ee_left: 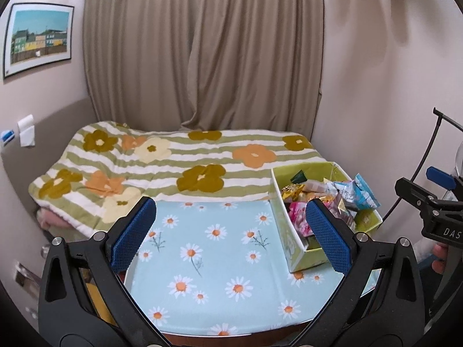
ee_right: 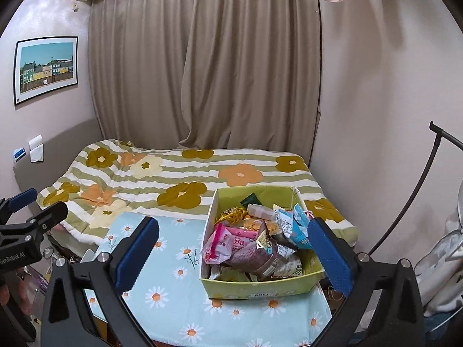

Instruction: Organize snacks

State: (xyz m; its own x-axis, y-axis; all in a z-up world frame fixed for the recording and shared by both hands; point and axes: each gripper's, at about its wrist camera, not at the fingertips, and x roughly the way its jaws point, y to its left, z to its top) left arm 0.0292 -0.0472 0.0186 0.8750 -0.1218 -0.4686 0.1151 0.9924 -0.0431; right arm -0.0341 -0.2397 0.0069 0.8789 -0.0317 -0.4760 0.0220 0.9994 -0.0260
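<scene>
One green box point(ee_right: 260, 284) sits on the daisy tablecloth point(ee_right: 173, 263), heaped with perhaps eight snack packets point(ee_right: 231, 243), too jumbled to count. Left gripper point(ee_left: 231, 231) and right gripper point(ee_right: 234, 248) both gape wide, holding nothing.

A yellow-green cardboard box point(ee_right: 254, 286) sits open-topped on the right of the daisy-print table, heaped with snack packets. A pink bag point(ee_right: 228, 243) lies near the front, a light-blue packet point(ee_right: 295, 225) leans at the right, and what looks like a gold wrapper point(ee_right: 231, 212) is tucked behind.
</scene>
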